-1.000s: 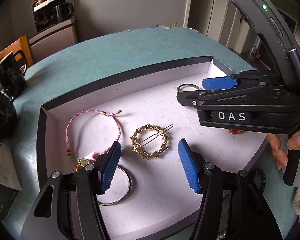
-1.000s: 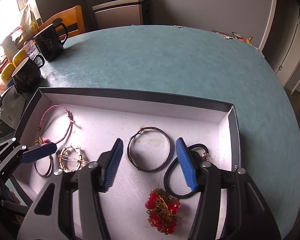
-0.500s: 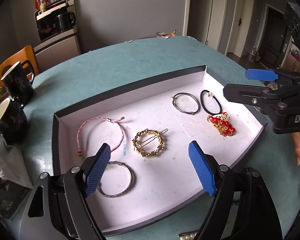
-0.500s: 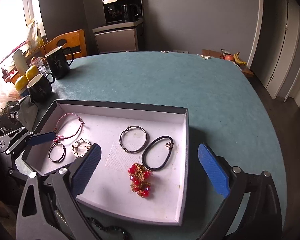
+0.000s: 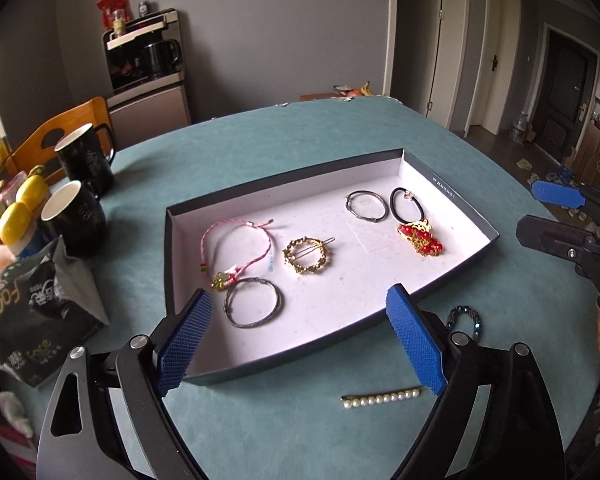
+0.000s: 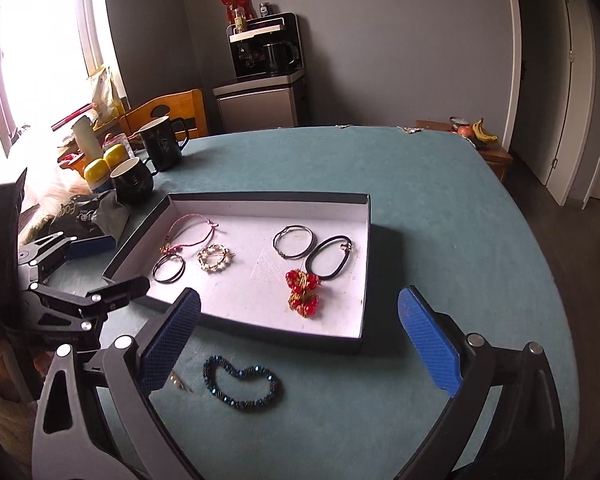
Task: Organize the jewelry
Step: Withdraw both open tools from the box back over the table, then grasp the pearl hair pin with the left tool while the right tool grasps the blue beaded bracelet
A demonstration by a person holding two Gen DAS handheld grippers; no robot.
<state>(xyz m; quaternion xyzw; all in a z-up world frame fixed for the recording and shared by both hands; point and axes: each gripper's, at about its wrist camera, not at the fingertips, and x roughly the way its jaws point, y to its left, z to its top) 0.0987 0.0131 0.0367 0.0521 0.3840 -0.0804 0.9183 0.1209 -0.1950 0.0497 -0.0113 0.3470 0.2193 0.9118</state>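
Observation:
A shallow dark box (image 5: pixel 284 178) with a white floor lies on the teal table. In it lie a pink cord bracelet (image 5: pixel 236 246), a gold ring hair clip (image 5: pixel 308 256), a dark bangle (image 5: pixel 254 306), a thin bracelet (image 5: pixel 366 207), a black hair tie (image 5: pixel 410 210) and a red-beaded gold piece (image 5: pixel 420 238). Outside the near wall lie a pearl hair pin (image 5: pixel 382 396) and a blue bead bracelet (image 6: pixel 242 384). My left gripper (image 5: pixel 299 292) hovers over the box's near edge, jaws opening, nothing between them. My right gripper (image 6: pixel 299 294) stands wide open and empty above the blue bracelet.
Two black mugs (image 5: pixel 86 160) (image 5: pixel 74 216), yellow lids (image 5: pixel 16 218) and a dark snack bag (image 5: pixel 40 312) crowd the table to the left of the box. A wooden chair (image 6: pixel 172 110) stands behind them. The table edge curves away on the right.
Both grippers have drawn back and up out of the box and spread their jaws wider. The pearl pin and the blue bead bracelet have come into view in front of the box.

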